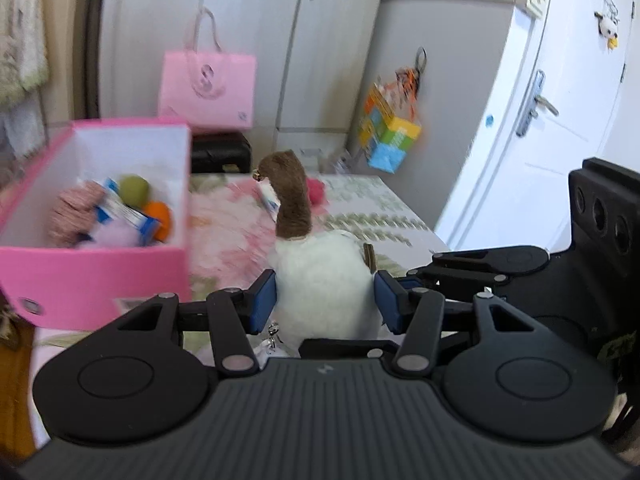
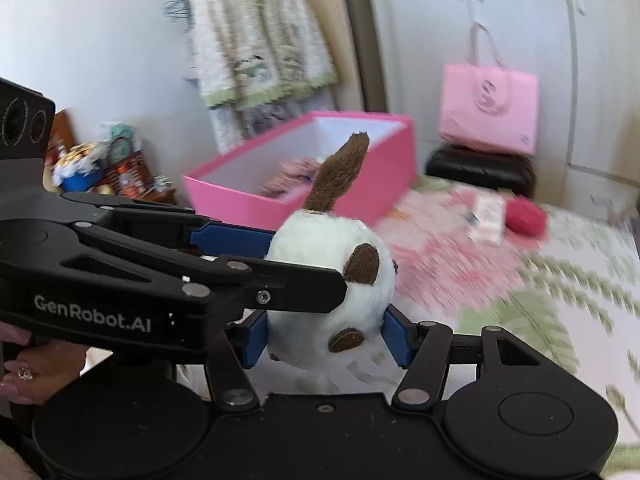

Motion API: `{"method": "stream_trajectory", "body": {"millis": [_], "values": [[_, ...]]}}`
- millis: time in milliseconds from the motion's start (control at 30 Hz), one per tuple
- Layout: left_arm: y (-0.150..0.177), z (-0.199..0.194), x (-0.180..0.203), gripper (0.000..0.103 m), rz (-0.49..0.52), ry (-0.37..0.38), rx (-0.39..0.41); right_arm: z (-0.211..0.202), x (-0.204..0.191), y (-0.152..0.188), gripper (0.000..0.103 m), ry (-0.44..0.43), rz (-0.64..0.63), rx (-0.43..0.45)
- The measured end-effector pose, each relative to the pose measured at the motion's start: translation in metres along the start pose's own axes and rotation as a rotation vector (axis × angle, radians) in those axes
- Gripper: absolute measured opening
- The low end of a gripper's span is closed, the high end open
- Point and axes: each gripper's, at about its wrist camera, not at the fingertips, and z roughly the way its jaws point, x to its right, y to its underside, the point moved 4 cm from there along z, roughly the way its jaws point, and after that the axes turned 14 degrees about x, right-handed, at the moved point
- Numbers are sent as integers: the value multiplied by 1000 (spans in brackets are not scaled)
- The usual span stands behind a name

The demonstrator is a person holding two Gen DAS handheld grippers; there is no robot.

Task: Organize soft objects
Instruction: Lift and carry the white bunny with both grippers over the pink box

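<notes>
Over a bed point(image 2: 560, 280) with a leaf-and-flower cover, both the left hand-held gripper point(image 1: 324, 300) and right hand-held gripper point(image 2: 326, 338) clamp one white plush toy point(image 2: 328, 280), tail up, while the open pink box point(image 1: 92, 268) lies ahead, nearer the left one.

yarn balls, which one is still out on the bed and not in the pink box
The red yarn ball, lying on the bedspread beside a small packet. The green ball and orange ball already sit inside the pink box.
</notes>
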Motion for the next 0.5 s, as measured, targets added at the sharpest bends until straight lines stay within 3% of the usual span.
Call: {"method": "stream_trajectory", "body": {"millis": [267,500], "values": [[-40,-41,-29,52,48,-124,148,22,-42,-50,65,-105,-75,89],[-76,-39,-69,52,46,-202,240,65,-55,-84,66,-175,-103,185]]}}
